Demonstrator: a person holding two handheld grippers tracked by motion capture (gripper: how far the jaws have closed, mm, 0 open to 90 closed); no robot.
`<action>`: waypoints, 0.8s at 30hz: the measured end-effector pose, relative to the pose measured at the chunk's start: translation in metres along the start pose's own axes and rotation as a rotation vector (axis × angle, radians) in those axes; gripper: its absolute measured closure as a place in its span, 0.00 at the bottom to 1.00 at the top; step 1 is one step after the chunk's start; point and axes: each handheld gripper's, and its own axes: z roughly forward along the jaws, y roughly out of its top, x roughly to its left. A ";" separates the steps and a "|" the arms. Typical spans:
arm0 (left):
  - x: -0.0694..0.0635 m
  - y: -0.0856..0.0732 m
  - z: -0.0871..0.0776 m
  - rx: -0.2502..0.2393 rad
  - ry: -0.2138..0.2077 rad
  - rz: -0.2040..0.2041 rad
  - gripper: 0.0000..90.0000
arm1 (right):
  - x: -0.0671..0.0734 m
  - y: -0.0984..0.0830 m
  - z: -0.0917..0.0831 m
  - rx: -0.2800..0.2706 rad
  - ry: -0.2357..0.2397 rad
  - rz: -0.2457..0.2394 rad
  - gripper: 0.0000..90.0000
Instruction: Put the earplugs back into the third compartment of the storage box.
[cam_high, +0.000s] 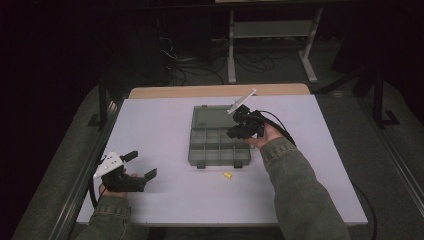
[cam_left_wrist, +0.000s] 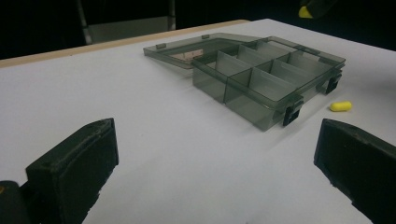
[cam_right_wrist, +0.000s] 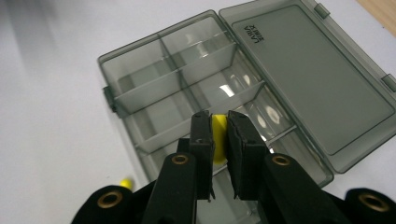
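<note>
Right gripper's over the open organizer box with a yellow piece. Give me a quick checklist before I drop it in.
1. Grip: right gripper shut on the yellow piece - ok.
2. Lid folded fully back, off the compartments - ok.
3. Gripper above the organizer box, over its right side - ok.
4. Exact compartment under the piece - cannot tell; the jaws hide it.
5. Left gripper open, away from the box - ok.
6. Second yellow piece lies on the table, outside the box - not ok, to be picked up.
</note>
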 end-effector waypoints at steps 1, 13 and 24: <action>0.000 0.000 0.000 0.000 -0.001 -0.001 0.00 | -0.004 0.002 0.006 0.015 -0.004 0.006 0.88; 0.000 0.000 0.001 0.004 -0.014 -0.003 0.00 | -0.025 0.003 0.042 0.080 0.004 0.071 0.88; -0.001 0.000 0.001 0.002 -0.015 -0.003 0.00 | -0.027 0.003 0.061 0.105 -0.003 0.072 0.78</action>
